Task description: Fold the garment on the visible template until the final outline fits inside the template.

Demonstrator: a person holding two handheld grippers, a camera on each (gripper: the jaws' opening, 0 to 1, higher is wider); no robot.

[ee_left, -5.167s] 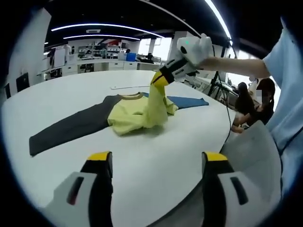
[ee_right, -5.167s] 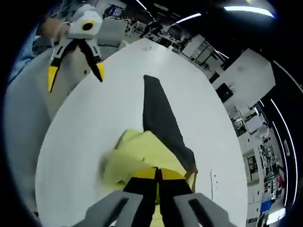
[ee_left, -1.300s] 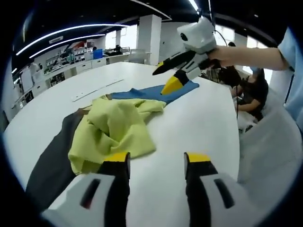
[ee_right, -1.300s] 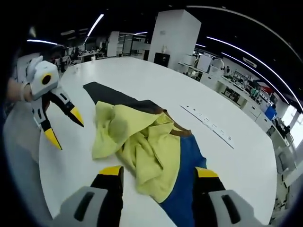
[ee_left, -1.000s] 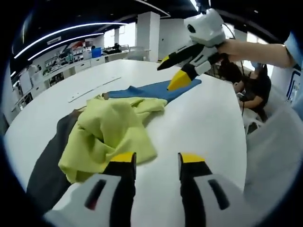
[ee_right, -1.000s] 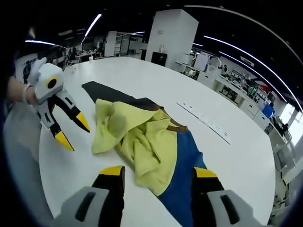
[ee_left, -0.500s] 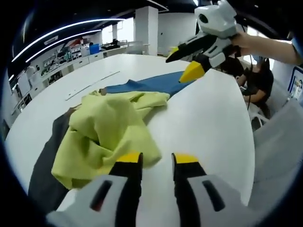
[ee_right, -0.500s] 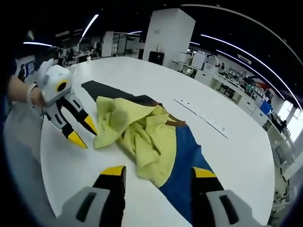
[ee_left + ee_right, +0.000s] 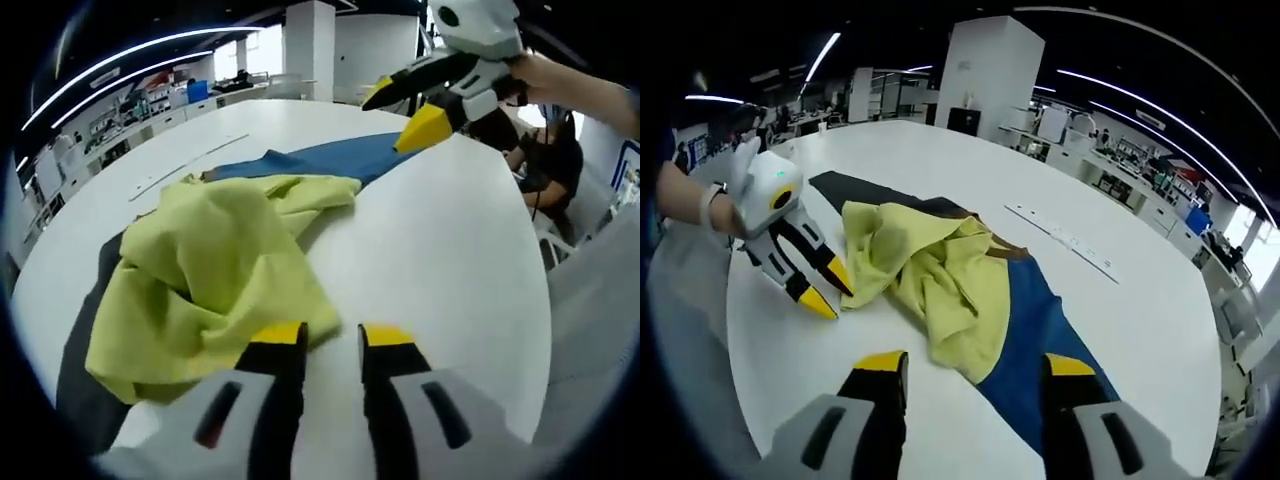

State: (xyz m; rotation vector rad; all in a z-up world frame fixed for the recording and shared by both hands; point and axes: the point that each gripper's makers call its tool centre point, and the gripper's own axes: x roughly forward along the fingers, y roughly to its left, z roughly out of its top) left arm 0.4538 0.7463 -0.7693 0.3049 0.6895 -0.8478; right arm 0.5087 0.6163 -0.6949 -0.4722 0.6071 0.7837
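The garment lies crumpled on the white table (image 9: pixel 450 260). Its yellow body (image 9: pixel 210 265) (image 9: pixel 930 265) is bunched in the middle. A blue sleeve (image 9: pixel 320 160) (image 9: pixel 1035 330) stretches one way and a dark grey sleeve (image 9: pixel 75 365) (image 9: pixel 855 190) the other. My left gripper (image 9: pixel 332 335) (image 9: pixel 830 287) is open with its jaws narrowed, low at the yellow cloth's near edge, whose corner lies by its left fingertip. My right gripper (image 9: pixel 975 365) (image 9: pixel 400 108) is wide open, held above the table near the blue sleeve, holding nothing.
A thin white ruler-like strip (image 9: pixel 1060 240) (image 9: pixel 185 165) lies on the table beyond the garment. A person (image 9: pixel 545 160) sits past the table's edge on the right of the left gripper view. Office desks and a white pillar (image 9: pixel 990 70) stand far behind.
The right gripper has let go of the lifted yellow cloth and stands open. The left gripper has come down to the cloth's near edge while its jaws narrowed.
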